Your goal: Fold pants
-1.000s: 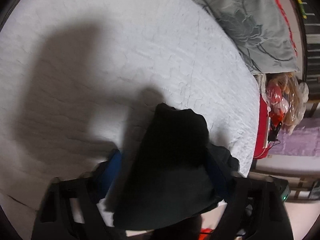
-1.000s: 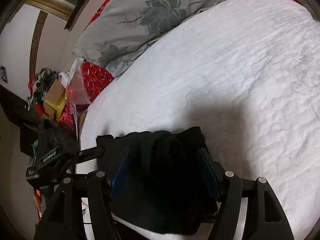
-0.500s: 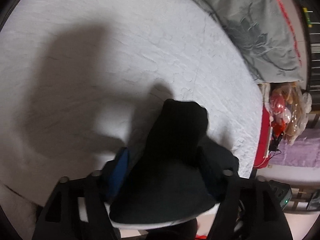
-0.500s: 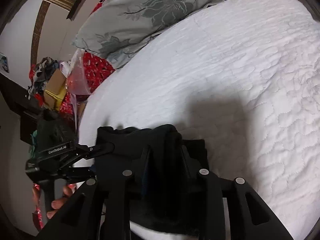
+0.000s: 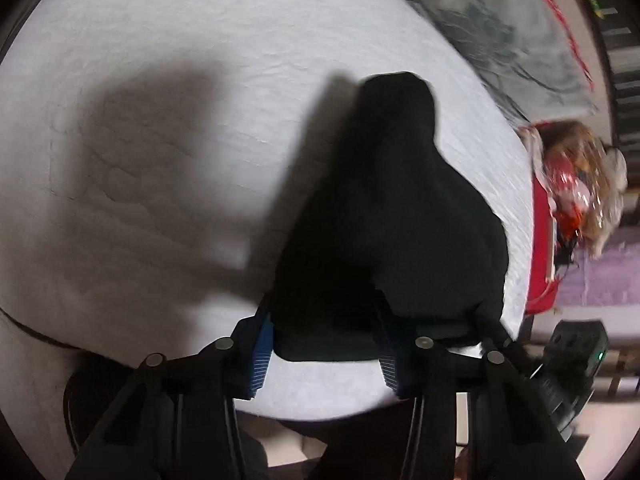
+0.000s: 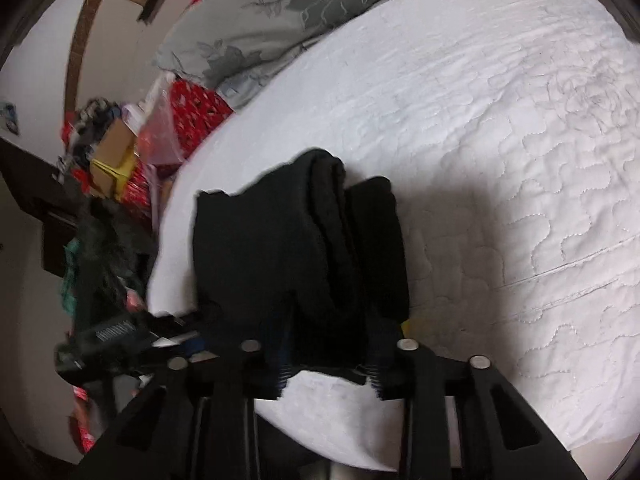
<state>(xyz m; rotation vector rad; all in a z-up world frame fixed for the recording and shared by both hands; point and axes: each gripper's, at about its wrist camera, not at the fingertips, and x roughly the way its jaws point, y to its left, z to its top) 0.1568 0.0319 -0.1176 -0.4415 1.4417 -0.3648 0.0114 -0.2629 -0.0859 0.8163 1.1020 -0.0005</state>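
The black pants [image 5: 392, 208] lie folded into a thick bundle near the edge of the white quilted bed [image 5: 160, 80]. My left gripper [image 5: 324, 320] has its blue pads [image 5: 262, 360] on either side of the bundle's near edge. Its jaws are closing and cloth fills the gap between them. In the right wrist view the pants [image 6: 272, 248] show a rolled fold standing up. My right gripper [image 6: 328, 320] straddles that fold, jaws closing, with the cloth pinched between them. The left gripper's body [image 6: 112, 332] shows blurred at the lower left.
A grey flowered pillow [image 6: 280, 12] lies at the head of the bed [image 6: 500, 120]. Beside the bed stand a cardboard box [image 6: 116, 148], red bags and crinkled plastic [image 5: 576, 184]. The mattress edge runs just under both grippers.
Both grippers' jaws have narrowed onto the pants. The left view has shifted, so the bundle now sits higher and further right. The right gripper went from wide around the bundle to pinching one fold.
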